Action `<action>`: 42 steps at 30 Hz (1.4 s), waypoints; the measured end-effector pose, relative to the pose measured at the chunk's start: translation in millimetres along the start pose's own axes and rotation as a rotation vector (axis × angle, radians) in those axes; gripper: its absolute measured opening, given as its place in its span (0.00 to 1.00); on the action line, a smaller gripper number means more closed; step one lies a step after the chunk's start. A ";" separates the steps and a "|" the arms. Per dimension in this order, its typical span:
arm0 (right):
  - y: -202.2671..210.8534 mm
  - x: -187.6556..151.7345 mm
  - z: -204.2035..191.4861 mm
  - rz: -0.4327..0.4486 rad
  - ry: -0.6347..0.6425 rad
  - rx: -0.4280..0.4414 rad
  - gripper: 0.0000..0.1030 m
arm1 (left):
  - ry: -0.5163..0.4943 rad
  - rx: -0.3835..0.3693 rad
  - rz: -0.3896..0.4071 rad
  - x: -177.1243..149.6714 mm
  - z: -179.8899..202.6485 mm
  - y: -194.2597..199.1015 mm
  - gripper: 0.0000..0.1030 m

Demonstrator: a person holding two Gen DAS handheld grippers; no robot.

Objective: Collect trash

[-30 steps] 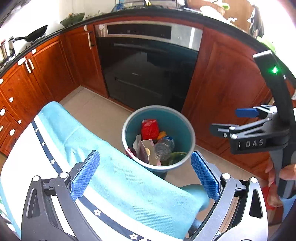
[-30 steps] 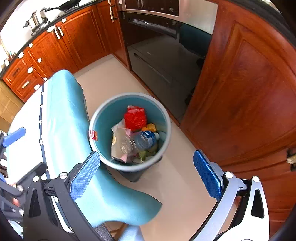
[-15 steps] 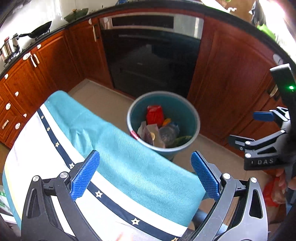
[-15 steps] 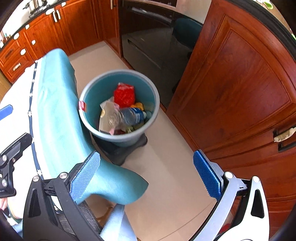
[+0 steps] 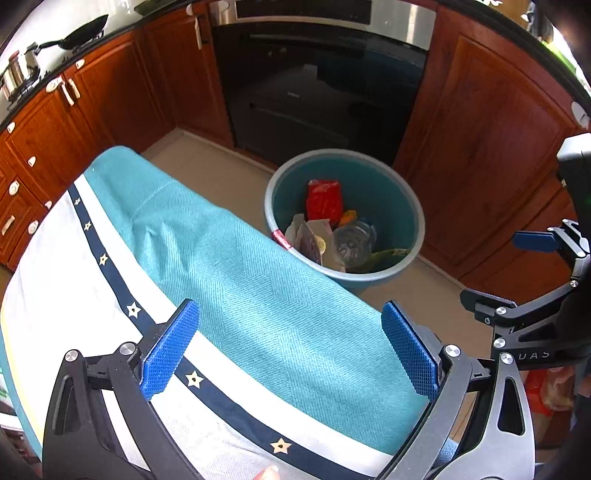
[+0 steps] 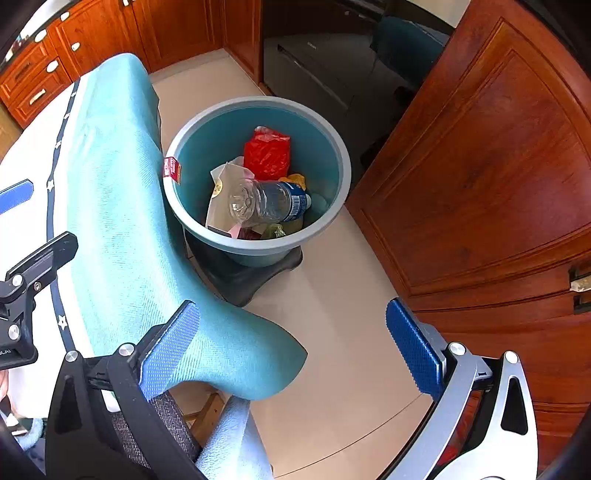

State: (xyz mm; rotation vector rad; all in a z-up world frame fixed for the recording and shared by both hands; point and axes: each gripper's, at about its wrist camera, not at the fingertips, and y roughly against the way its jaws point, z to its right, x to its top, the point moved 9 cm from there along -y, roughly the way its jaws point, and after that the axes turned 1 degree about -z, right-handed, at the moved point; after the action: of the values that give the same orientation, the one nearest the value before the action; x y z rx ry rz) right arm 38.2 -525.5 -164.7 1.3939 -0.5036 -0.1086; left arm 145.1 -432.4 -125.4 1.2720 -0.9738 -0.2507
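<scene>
Trash fills the teal bin on the floor beside my tablecloth: red bag, clear bottle, perhaps paper wrappers. My left gripper and right gripper both gape wide, holding nothing.

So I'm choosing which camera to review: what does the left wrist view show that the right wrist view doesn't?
Only the left wrist view shows the oven, the frying pan and steel pot on the counter, and the right claw from the side, open and empty.

Only the right wrist view shows the bin's dark base on the floor, the bottle's blue label and the tablecloth's hanging corner.

Both show the blue bin, red bag, clear bottle and teal tablecloth.
</scene>
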 end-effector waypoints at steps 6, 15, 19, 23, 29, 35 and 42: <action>-5.5 5.6 -1.1 -0.009 -0.003 0.000 0.95 | 0.000 0.001 -0.006 1.5 -1.8 -5.0 0.96; -8.9 10.3 -1.6 -0.012 0.002 -0.001 0.95 | -0.002 0.005 -0.004 5.2 -2.3 -6.3 0.96; -9.6 11.0 -1.7 -0.014 0.004 -0.004 0.95 | -0.003 0.008 -0.006 6.3 -2.4 -6.3 0.96; -10.2 12.2 -1.4 -0.013 0.004 -0.004 0.95 | -0.004 0.012 -0.004 7.3 -2.5 -6.1 0.96; -10.5 13.4 -1.5 -0.014 0.008 -0.003 0.95 | -0.004 0.019 -0.003 7.2 -3.0 -5.4 0.96; -10.4 14.2 -3.2 -0.015 0.013 -0.003 0.95 | -0.005 -0.009 -0.005 6.6 -1.9 -5.8 0.96; -10.2 13.3 -4.8 -0.015 0.013 -0.007 0.95 | -0.005 0.015 0.000 7.0 -5.7 -4.8 0.96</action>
State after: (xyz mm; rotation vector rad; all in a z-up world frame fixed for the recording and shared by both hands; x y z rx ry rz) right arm 54.2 -527.9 -171.2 1.3913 -0.4817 -0.1131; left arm 155.0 -434.6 -126.2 1.2854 -0.9817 -0.2468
